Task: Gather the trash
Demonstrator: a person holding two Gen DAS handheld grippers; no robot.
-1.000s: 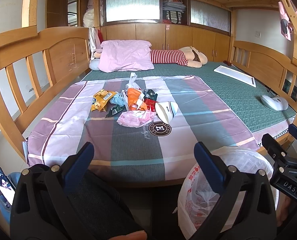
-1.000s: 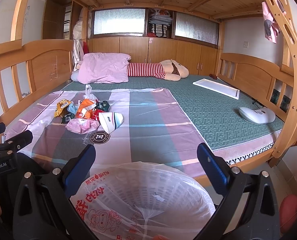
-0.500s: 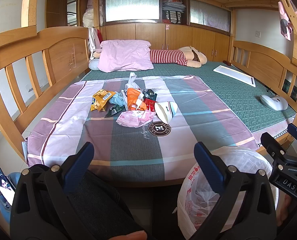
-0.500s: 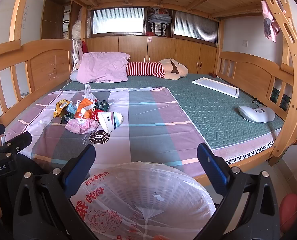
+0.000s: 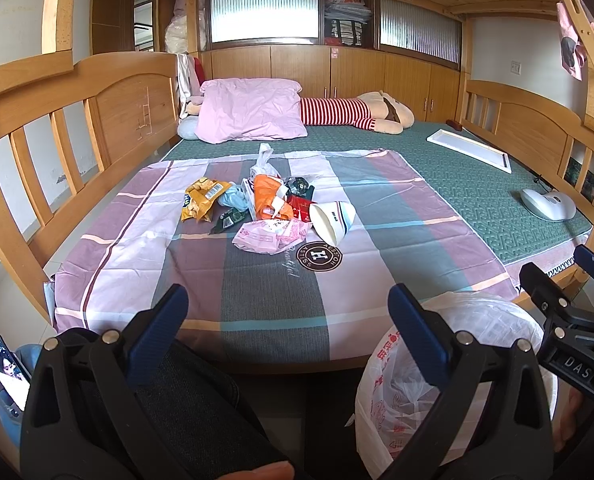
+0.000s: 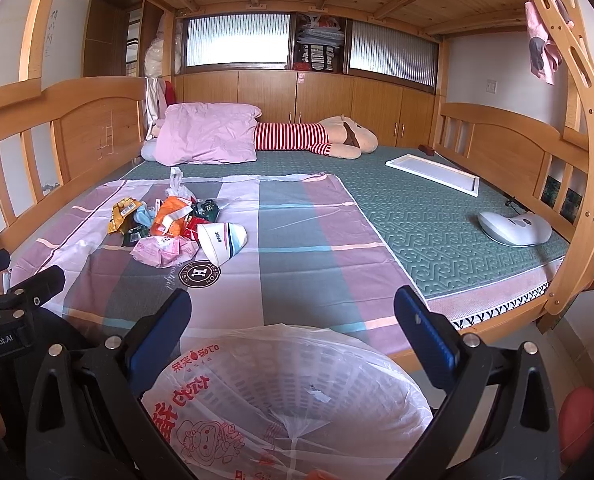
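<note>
Left gripper [image 5: 287,312]: held low at the foot of the bed, fingers spread wide, nothing btwn them; a dark trouser leg [image 5: 185,408] shows under it.
Right gripper [image 6: 293,316]: also spread wide & empty, poised above the bin, pointing toward the bed.
Trash pile [image 5: 269,208]: heaped mid-sheet, well apart from both grippers; yellow snack bag [image 5: 201,198] at its left edge, orange wrapper [image 5: 271,196] in the centre, pink packet [image 5: 267,236] nearest the camera, white paper cup [image 5: 333,220] tipped on its side at the right.
Sheet [image 5: 145,240]: pink/grey plaid, spread over a green mat [image 5: 457,188].
Bin [image 6: 289,396]: white basket lined w/ a thin plastic bag printed in red, on the floor by the bed's near edge.
Background: pink pillow [image 5: 251,110], striped plush toy [image 5: 353,110] lying along the far end of the mat.
Phone [image 5: 1,364]: screen lit, lower left of left-wrist view.
</note>
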